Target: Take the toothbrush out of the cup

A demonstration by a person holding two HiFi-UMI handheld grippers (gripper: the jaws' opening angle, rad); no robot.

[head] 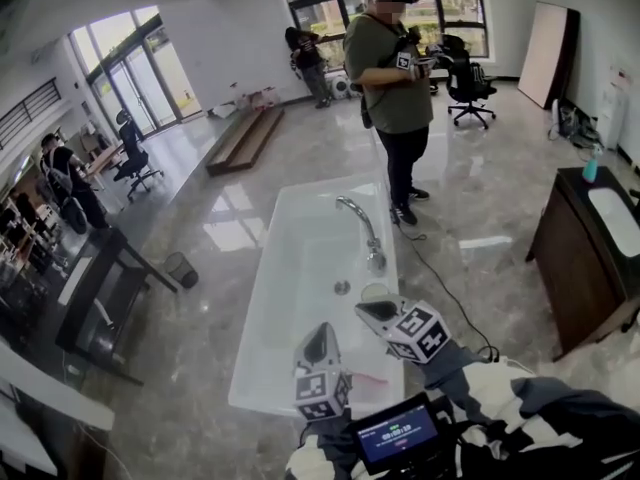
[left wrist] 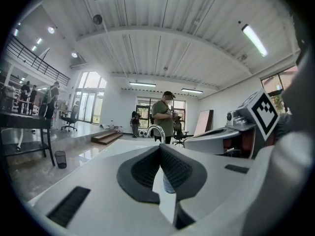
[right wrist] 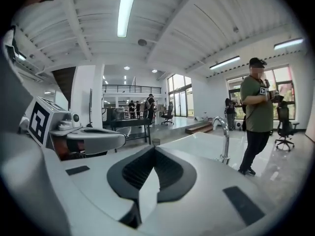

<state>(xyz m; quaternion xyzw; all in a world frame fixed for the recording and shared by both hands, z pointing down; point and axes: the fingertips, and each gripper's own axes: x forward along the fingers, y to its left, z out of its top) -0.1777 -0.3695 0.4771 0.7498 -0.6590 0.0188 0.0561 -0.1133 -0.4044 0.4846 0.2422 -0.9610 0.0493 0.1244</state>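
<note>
Both grippers hover over the near end of a long white basin (head: 300, 238). My left gripper (head: 322, 336) is near the front rim, its jaws closed tip to tip. Through the slit below the tips, in the left gripper view, a small grey-blue ribbed thing (left wrist: 169, 183) shows; I cannot tell whether it is the cup. My right gripper (head: 372, 310) is to the right and a little farther in, jaws shut with nothing between them (right wrist: 154, 149). A thin pink thing (head: 368, 378), perhaps the toothbrush, lies on the front rim between the two grippers.
A chrome tap (head: 362, 230) stands on the basin's right side, with the drain (head: 342, 287) nearer me. A person (head: 392, 78) stands beyond the far end. A dark cabinet with a sink (head: 590, 253) is at the right, a black desk (head: 95, 293) at the left.
</note>
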